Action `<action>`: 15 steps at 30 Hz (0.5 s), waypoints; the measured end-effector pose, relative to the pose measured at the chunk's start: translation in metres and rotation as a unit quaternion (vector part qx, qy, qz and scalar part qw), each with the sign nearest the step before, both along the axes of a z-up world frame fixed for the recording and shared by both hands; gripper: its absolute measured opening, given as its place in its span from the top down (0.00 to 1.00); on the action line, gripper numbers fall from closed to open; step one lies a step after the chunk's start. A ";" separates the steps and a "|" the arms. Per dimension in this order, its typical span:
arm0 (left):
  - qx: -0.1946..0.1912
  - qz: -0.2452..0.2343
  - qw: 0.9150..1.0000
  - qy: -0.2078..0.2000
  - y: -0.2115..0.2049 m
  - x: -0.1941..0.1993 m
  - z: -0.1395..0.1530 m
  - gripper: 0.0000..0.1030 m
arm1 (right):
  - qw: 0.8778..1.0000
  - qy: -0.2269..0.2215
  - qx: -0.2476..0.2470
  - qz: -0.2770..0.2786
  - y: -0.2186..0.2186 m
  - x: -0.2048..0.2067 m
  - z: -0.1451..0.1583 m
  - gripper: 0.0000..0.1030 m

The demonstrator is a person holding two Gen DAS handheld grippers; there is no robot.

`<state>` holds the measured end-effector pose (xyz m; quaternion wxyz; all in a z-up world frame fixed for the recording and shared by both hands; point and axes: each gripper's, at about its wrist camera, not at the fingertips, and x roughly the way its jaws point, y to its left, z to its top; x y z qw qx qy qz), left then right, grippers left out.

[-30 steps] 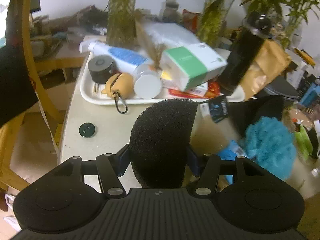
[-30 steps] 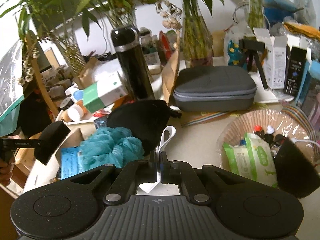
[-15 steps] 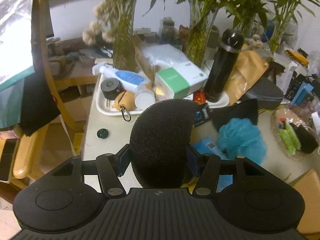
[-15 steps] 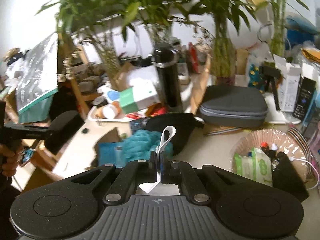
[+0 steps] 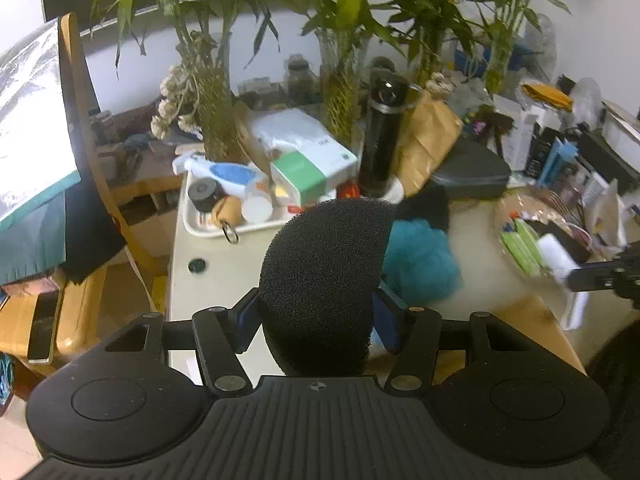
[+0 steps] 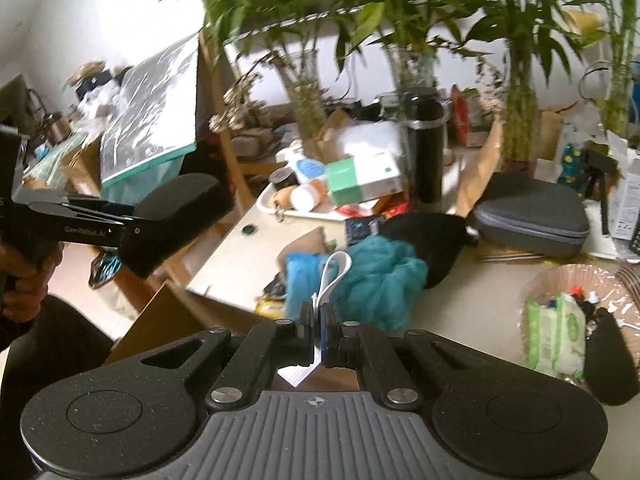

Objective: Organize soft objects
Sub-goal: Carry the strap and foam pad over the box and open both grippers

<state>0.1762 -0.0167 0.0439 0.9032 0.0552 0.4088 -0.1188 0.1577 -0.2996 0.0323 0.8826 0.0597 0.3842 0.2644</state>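
My left gripper (image 5: 318,312) fills the lower centre of the left wrist frame, its 2 fingers (image 5: 248,316) clamped against the sides of a black foam sponge (image 5: 324,280) that rises rounded at mid-frame. In the right wrist frame the same sponge (image 6: 180,224) sits at centre left, held out in the air past the table edge, with the person's hand (image 6: 28,272) on the handle at the far left edge.

My right gripper (image 6: 319,320) sits in the lower centre of its own frame, fingers nearly together and pinching a white fabric loop (image 6: 334,276) that stands up between them; a white pointed end shows below the fingertips.

Just behind that loop, in the middle of the frame, lies a teal mesh bath pouf (image 6: 380,276) on the pale table (image 6: 248,264), touching a dark rounded soft thing (image 6: 428,240) to its upper right. In the left view the pouf (image 5: 420,260) appears right of the sponge.

Above centre in the left frame a white tray (image 5: 208,228) holds bottles and a green-and-white box (image 5: 304,172), with a black flask (image 5: 382,136) standing at its right end. At lower right of the right frame a basket (image 6: 624,308) holds green wipe packs (image 6: 552,328). A grey zip case (image 6: 528,216) lies at mid-right.
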 end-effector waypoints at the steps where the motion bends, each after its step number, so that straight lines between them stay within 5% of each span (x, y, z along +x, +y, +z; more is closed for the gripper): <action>1: -0.002 -0.002 1.000 0.005 -0.001 -0.004 0.000 0.45 | 1.000 0.002 -0.003 0.006 0.004 -0.003 -0.001 0.95; 15: -0.023 -0.035 0.997 0.071 -0.009 -0.046 -0.028 0.45 | 0.996 0.065 -0.058 0.030 0.044 -0.023 -0.036 0.95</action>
